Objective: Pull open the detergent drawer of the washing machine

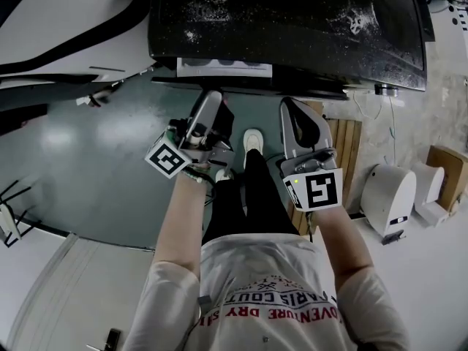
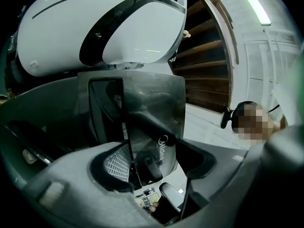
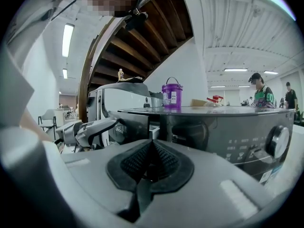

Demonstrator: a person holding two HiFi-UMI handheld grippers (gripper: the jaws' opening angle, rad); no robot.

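Note:
The dark washing machine fills the top of the head view, and its detergent drawer sticks out from the front at the left. My left gripper reaches up to the drawer. In the left gripper view the drawer's glossy dark front panel stands between the jaws of the left gripper, with a gap to the right jaw. My right gripper hangs beside it in front of the machine, shut and empty; its pads meet. The right gripper view shows the pulled-out drawer with the left gripper at it.
A purple jug stands on the machine's top. A white machine stands to the left, under a wooden staircase. A wooden pallet and a white round appliance lie to the right. People stand far off.

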